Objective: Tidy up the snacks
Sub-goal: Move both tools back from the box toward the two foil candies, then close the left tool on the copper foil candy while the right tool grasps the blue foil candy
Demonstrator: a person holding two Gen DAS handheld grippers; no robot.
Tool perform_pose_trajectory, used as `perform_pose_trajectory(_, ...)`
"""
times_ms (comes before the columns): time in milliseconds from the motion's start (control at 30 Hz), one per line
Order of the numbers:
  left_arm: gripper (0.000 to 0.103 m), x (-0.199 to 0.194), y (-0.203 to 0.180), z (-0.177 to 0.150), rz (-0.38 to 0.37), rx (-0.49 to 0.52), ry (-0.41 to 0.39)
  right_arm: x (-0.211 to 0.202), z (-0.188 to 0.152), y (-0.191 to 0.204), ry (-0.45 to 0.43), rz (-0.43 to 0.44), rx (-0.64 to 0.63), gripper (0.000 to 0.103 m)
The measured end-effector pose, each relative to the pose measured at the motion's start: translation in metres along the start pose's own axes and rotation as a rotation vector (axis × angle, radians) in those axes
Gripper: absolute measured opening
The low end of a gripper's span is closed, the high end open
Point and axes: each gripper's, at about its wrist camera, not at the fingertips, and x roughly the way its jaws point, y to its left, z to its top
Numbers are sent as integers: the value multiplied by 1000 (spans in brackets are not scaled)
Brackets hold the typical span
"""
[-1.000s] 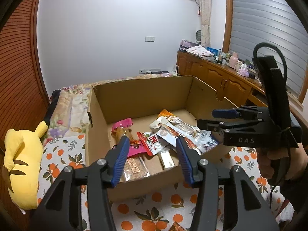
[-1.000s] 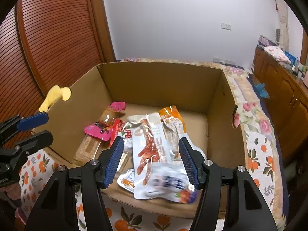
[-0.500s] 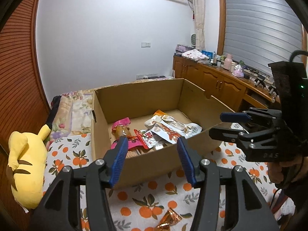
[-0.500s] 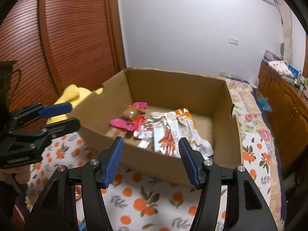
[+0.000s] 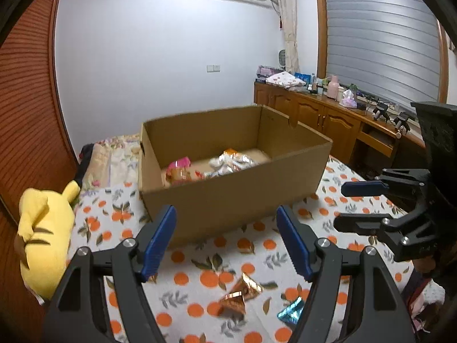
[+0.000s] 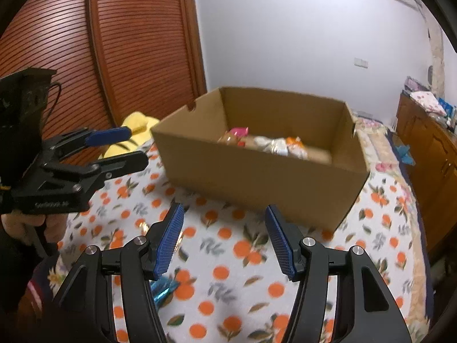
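Blue ribbed pads on both sets of jaws, and neither one has anything in it. The left gripper (image 5: 225,240) has just been opening its jaws and they now stand wide apart, with only the bedspread and the box front showing through the gap. The right gripper (image 6: 224,241) is released too, jaws moderately apart, nothing between the pads.

Just below the left jaws, a copper foil snack (image 5: 241,294) lies on the orange-print bedspread (image 5: 120,220), with a blue foil snack (image 5: 291,310) right next to it, partly behind the right-hand finger. In the right wrist view that blue one (image 6: 162,287) peeks out beside the left-hand finger.

Further out is the cardboard box (image 5: 228,200), open top, sitting on the bed. Pink, silver and orange snack packets (image 5: 217,165) are piled on its floor, mostly toward the near-left part; the far side of the floor looks bare. There's a clear strip of bedspread between the jaws and the box's near wall.

A yellow plush toy (image 5: 42,234) lies off the box's left side, well apart from the grippers. Wooden cabinets (image 5: 322,117) run along the right.
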Motion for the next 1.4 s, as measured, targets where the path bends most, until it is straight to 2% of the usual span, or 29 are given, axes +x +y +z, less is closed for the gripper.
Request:
perform_pose_trajectory(433,73,22,3,-56,-13,-15,133,20,-52,35,102,88,-9,59)
perform_pose_trajectory(700,68,30,5,-74,-45,-31,182,29,-68,49,141,130,-6,57)
perform_pose_trajectory(1133,65,37,8,-84,-37,-30,212,48,-86,65,210,146,-36,49)
perform_pose_trajectory(1300,65,39,7,-84,-40,-29,215,55,-92,67,221,94,-68,41)
perform_pose_trajectory(1400,65,41,5,-84,-67,-24,220,56,-91,64,217,83,-62,27)
